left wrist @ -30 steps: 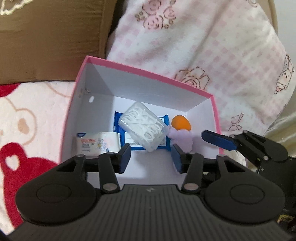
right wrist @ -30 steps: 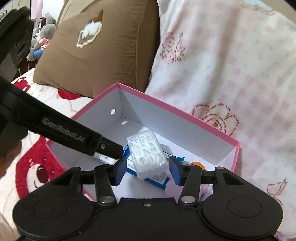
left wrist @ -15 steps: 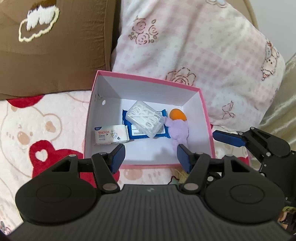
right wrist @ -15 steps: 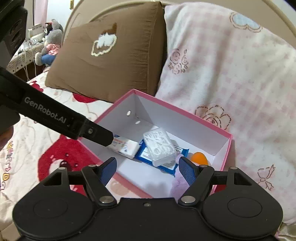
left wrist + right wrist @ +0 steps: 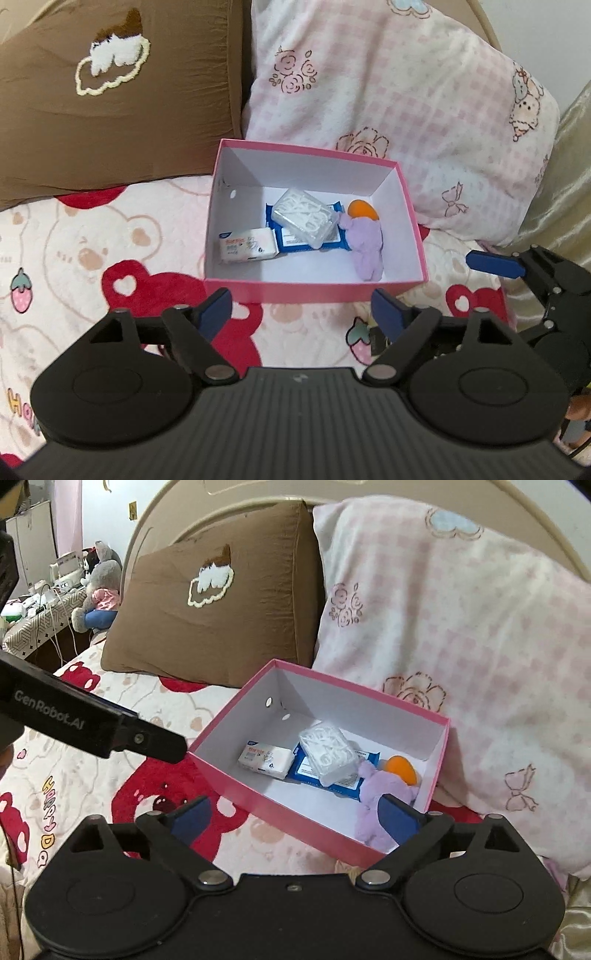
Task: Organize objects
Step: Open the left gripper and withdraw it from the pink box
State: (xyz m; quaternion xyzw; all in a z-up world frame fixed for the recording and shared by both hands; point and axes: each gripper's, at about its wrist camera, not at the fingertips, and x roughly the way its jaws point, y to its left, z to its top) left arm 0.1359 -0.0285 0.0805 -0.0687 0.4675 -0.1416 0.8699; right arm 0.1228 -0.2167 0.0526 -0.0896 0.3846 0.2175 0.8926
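Bedding with red bear and strawberry prints [image 5: 110,236] is covering the whole surface, and a brown pillow with a cloud patch [image 5: 110,92] plus a pink checked pillow with rose doodles [image 5: 388,92] are leaning up behind it. Sitting right against those pillows is a pink cardboard box [image 5: 314,291] with a white inside, lid off.

Inside the box: a small white tissue pack [image 5: 248,250] is lying toward the left wall, a blue wet-wipe pack [image 5: 306,242] is next to it, and a clear plastic case of dental floss picks [image 5: 306,217] is resting tilted on top of the blue pack. On the right side a lilac plush toy [image 5: 365,248] is lying with its orange end [image 5: 362,209] pointing at the back wall, touching the blue pack.

Both tools are hanging over the bedding on the near side of the box. The left gripper [image 5: 301,314] is spreading its blue pads with nothing between them. The right gripper [image 5: 293,818] is doing the same, jaws widening and empty, not touching the box.
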